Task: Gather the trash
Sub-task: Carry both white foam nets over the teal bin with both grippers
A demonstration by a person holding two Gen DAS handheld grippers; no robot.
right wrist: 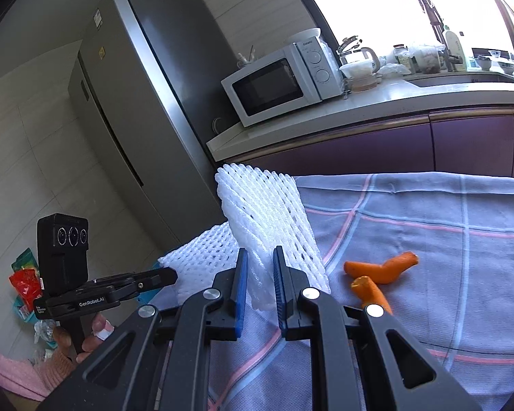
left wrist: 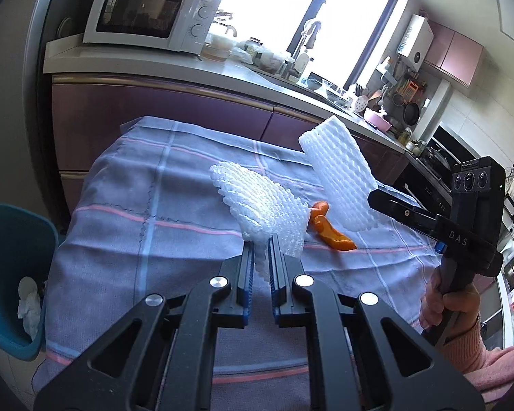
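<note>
My left gripper (left wrist: 261,245) is shut on a white foam fruit net (left wrist: 260,205), which sticks up and forward from between its blue pads above the checked cloth (left wrist: 147,205). To the right, my right gripper (left wrist: 371,197) is shut on a second white foam net (left wrist: 335,171) and holds it in the air. In the right wrist view that gripper (right wrist: 260,251) pinches its net (right wrist: 267,212), while the left gripper (right wrist: 173,275) carries the other net (right wrist: 202,257) at the lower left. Curled orange peel (left wrist: 329,229) (right wrist: 380,269) lies on the cloth beyond the nets.
A teal bin (left wrist: 13,274) with crumpled white paper inside stands on the floor left of the table. Behind the table runs a purple cabinet with a counter and microwave (left wrist: 147,13). A grey fridge (right wrist: 147,102) stands at the left, with snack packets (right wrist: 25,284) on the floor.
</note>
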